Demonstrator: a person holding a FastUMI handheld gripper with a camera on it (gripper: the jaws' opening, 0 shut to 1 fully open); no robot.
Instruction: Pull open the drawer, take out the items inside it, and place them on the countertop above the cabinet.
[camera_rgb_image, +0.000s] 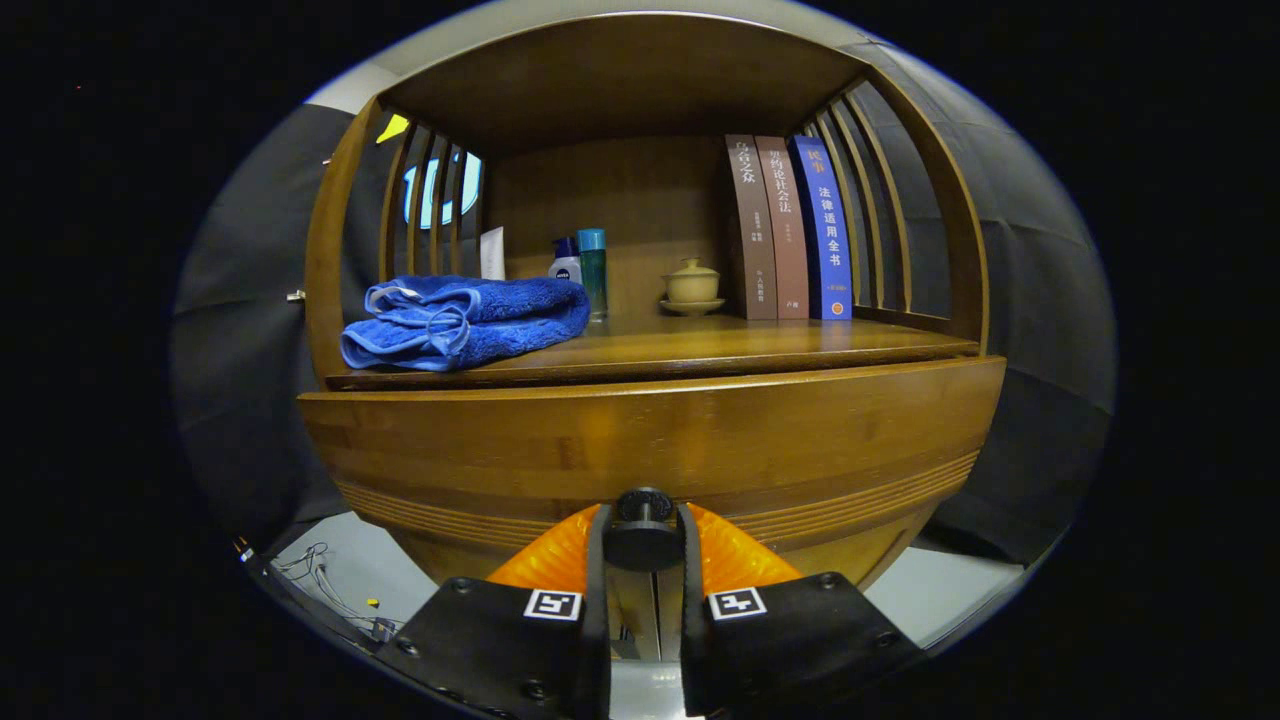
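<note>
— Knob (643, 532) position?
— At twelve o'clock, pinched between both fingers of the gripper (643, 545), nearly closed; drawer (650, 450) front barely open, so pull runs straight toward six o'clock

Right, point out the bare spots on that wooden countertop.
Open wood lies along the wooden countertop's front, from the folded blue towel to the right slats, below the beige lidded cup. The back-left corner is crowded with bottles. The orange fingers are shut on the black drawer knob.
</note>
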